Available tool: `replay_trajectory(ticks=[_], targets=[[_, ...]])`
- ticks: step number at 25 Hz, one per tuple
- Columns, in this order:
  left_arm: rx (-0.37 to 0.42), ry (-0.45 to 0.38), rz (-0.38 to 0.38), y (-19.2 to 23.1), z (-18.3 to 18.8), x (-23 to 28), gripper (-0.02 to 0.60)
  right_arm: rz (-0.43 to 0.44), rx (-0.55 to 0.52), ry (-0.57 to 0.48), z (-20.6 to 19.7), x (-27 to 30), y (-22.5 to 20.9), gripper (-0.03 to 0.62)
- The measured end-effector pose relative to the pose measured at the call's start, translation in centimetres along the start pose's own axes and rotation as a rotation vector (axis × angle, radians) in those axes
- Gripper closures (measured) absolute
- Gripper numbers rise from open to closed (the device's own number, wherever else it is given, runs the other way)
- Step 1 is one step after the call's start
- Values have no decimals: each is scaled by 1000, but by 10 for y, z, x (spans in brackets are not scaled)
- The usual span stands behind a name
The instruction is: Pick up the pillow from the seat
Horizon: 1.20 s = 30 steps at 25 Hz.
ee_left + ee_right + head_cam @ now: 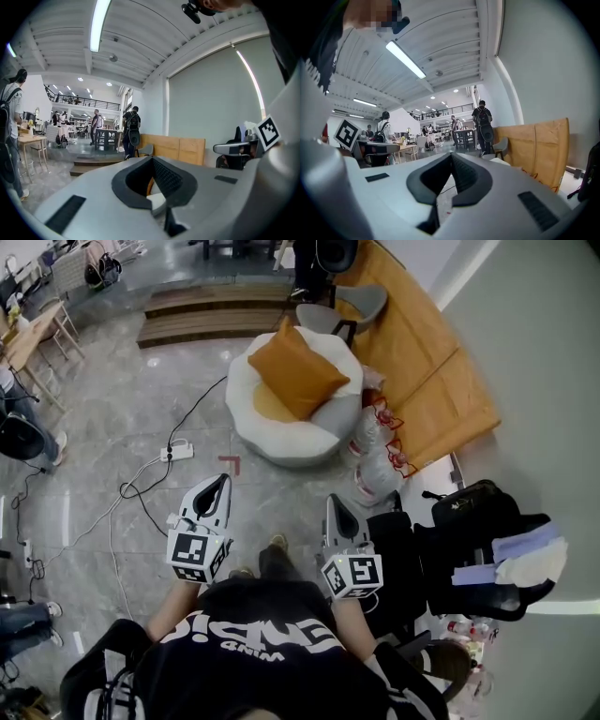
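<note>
An orange pillow [296, 371] leans on a round white seat [281, 432] ahead of me in the head view. My left gripper [217, 483] is held low over the grey floor, shut and empty, well short of the seat. Beside it, my right gripper [337, 504] is also shut with nothing in it, pointing toward the seat. In the left gripper view the jaws [152, 159] meet at their tips, and a strip of orange pillow [150, 185] shows through the gap below. The right gripper view shows its jaws [451, 155] closed, with floor behind them.
Two clear bags [375, 456] stand against the seat's right side. A grey chair [349, 307] and a long orange bench [422, 371] lie beyond. A power strip [176, 452] with cables crosses the floor at left. A black chair with bags [469, 549] stands close on my right.
</note>
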<state>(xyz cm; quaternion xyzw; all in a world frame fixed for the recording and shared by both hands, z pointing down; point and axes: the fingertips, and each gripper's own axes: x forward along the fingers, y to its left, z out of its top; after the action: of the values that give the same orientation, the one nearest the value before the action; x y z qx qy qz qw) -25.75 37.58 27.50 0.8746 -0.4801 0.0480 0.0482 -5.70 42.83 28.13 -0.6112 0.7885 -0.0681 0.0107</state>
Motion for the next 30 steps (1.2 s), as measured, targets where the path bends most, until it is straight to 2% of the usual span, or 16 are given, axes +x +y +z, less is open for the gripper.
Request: replay_trajectory(ticks=[18,30], targets=[[-15,31,-32,-5,1,103,574,-14,14,37,-2,58,-76,572],[2,19,14,-10,14,190,574,11,11,43,3,111,-152,572]])
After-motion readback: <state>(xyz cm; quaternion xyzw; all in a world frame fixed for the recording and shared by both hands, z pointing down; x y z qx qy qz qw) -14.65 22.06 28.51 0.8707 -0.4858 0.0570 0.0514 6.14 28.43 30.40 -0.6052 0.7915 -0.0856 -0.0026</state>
